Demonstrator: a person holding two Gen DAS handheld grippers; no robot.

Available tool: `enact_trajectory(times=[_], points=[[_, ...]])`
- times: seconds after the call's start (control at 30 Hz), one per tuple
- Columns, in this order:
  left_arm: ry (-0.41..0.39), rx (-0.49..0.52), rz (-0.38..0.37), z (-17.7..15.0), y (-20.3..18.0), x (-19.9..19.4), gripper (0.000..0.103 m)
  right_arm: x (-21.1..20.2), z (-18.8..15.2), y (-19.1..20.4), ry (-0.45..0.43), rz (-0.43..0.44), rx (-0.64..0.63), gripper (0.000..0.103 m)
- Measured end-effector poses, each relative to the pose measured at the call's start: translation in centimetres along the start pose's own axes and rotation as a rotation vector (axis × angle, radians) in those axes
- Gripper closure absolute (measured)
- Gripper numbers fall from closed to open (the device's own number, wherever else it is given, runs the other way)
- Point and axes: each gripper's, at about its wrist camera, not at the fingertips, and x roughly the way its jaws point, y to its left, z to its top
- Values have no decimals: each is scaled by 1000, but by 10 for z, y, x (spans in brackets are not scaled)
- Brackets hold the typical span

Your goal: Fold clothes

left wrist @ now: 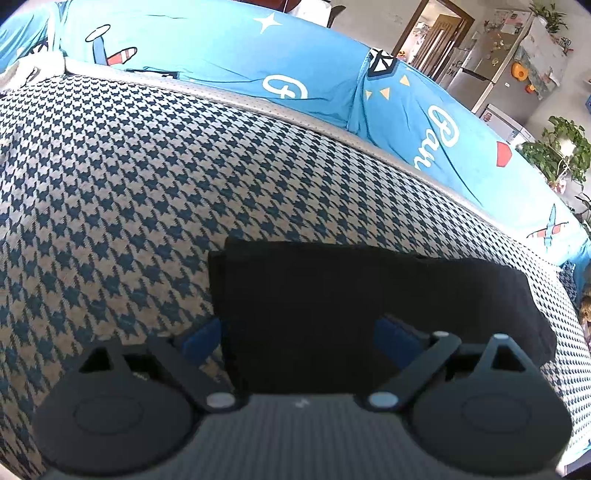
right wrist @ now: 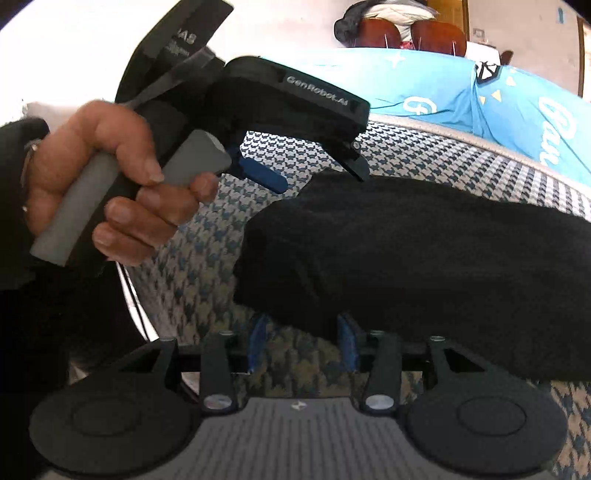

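Black garment (left wrist: 369, 306) folded on houndstooth cover (left wrist: 110, 184); left edge free.

1. A home living area: a sofa seat in houndstooth fabric (left wrist: 147, 177) with blue cartoon-print covers (left wrist: 229, 62) on its back.
2. A magnet-covered refrigerator (left wrist: 491, 62), potted plants (left wrist: 557, 147) and a wooden doorway (left wrist: 432, 33) stand behind.

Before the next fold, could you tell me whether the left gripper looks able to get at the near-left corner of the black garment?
Probably yes: the left gripper is open, its fingers straddling the edge of the black garment on the houndstooth sofa cover, with nothing between them.
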Motion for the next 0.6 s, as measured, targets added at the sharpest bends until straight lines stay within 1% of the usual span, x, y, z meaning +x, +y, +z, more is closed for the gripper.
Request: enact_trajectory(times=[0.1, 0.2, 0.27, 0.37, 0.47, 0.53, 0.57, 0.6], points=[[-5, -3, 3, 0, 2, -1, 8, -4, 2, -1, -8, 31, 6, 60], [-8, -9, 2, 1, 3, -2, 8, -17, 1, 10, -62, 59, 1, 60], [-9, -10, -2, 1, 2, -3, 8, -18, 3, 13, -87, 79, -11, 60], [-9, -11, -8, 1, 1, -3, 8, -10, 5, 21, -85, 83, -40, 60], [-9, -11, -13, 1, 0, -3, 8, 1, 7, 29, -75, 74, -74, 62], [-12, -13, -16, 2, 0, -5, 8, 8, 6, 35, -64, 53, -105, 70], [-15, -14, -17, 2, 1, -6, 8, 13, 5, 37, -56, 36, -124, 80], [-18, -15, -17, 3, 1, -7, 8, 14, 2, 42, -46, 11, -146, 84]])
